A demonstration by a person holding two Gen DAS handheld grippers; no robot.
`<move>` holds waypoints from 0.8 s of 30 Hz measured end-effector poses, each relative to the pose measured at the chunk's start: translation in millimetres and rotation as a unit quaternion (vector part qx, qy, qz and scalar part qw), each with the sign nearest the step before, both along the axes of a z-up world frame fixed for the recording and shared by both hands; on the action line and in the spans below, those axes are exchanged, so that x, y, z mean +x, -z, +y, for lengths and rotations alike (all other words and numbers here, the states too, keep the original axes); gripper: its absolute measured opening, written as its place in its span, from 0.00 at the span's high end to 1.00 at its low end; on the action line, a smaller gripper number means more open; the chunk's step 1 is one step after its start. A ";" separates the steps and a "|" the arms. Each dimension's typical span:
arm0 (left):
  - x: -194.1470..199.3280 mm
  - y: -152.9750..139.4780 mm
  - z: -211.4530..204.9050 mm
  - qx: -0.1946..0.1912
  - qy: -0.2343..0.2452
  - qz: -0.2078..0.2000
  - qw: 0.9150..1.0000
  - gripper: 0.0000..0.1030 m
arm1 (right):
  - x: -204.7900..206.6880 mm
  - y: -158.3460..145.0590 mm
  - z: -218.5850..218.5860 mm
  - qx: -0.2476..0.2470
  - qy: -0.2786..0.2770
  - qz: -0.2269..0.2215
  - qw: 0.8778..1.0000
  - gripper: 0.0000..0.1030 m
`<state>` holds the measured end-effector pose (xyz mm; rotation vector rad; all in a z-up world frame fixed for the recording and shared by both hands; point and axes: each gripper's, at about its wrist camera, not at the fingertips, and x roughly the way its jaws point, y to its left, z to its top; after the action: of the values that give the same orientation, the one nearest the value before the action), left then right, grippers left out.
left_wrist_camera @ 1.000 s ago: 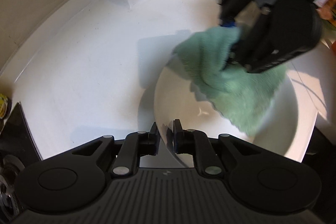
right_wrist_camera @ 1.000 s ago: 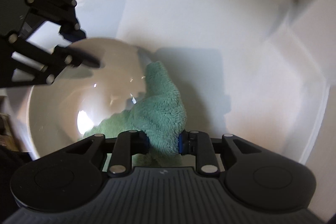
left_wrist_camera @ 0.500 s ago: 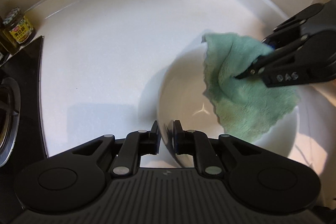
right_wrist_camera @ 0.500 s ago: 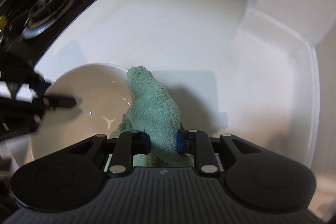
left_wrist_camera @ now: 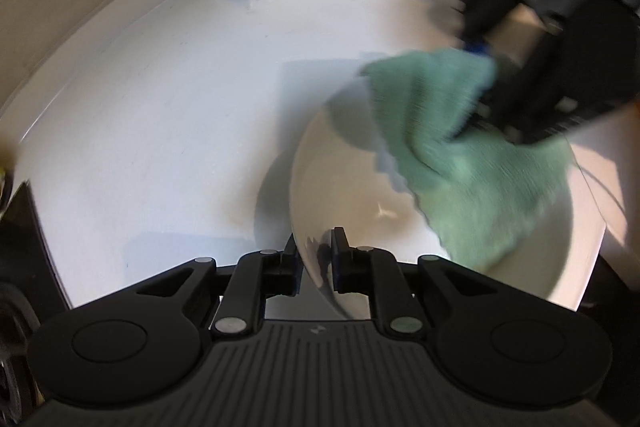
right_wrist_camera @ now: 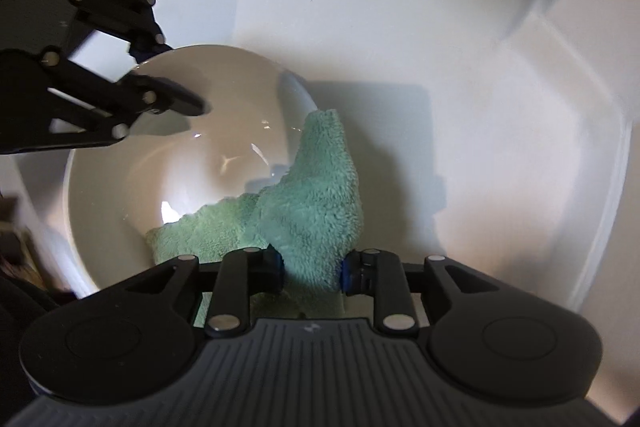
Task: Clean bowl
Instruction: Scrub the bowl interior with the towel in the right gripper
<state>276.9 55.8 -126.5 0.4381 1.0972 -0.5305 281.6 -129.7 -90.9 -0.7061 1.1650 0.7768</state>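
On the white counter (left_wrist_camera: 160, 131) we have the white bowl (left_wrist_camera: 344, 187) tilted, its near rim between the left gripper (left_wrist_camera: 315, 259) fingers; jaws opening, and we can't tell if the pads still press the rim. Right gripper (right_wrist_camera: 313, 269) is clamped on the green cloth (right_wrist_camera: 316, 203), jaws easing open, cloth draped over the bowl's far edge and hanging inside

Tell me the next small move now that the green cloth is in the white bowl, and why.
Probably sweep the right gripper so the green cloth wipes toward the bare middle of the white bowl. The cloth covers only one side, draped over the rim, and the centre shows uncovered. The left gripper straddles the rim with its jaws opening, so its grip should firm up first to steady the bowl.
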 end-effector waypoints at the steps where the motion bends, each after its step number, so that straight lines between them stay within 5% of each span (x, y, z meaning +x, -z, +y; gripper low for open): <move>1: 1.7 0.3 -0.1 0.001 0.001 0.000 1.000 0.85 | 2.8 0.0 5.5 -0.007 -0.012 -0.013 1.000 0.78; 7: 7.9 0.4 8.1 -0.023 -0.050 0.002 0.999 0.86 | 5.8 1.6 24.1 0.002 -0.062 -0.062 0.996 0.77; 15: -0.6 0.5 8.6 -0.068 -0.192 -0.004 0.979 0.85 | 9.6 0.4 -3.7 0.090 0.098 -0.025 0.991 0.81; 20: 31.6 9.7 5.3 -0.031 -0.153 -0.015 0.988 0.89 | -13.0 4.1 -10.9 0.091 0.139 -0.038 0.985 0.82; 24: 56.1 33.6 3.0 -0.024 -0.095 -0.011 0.995 0.88 | -31.1 3.8 -12.8 0.065 0.087 -0.015 0.994 0.82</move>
<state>332.9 58.8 -160.1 0.2930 1.0910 -0.3816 250.4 -142.6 -94.7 -0.4997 1.1221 0.6855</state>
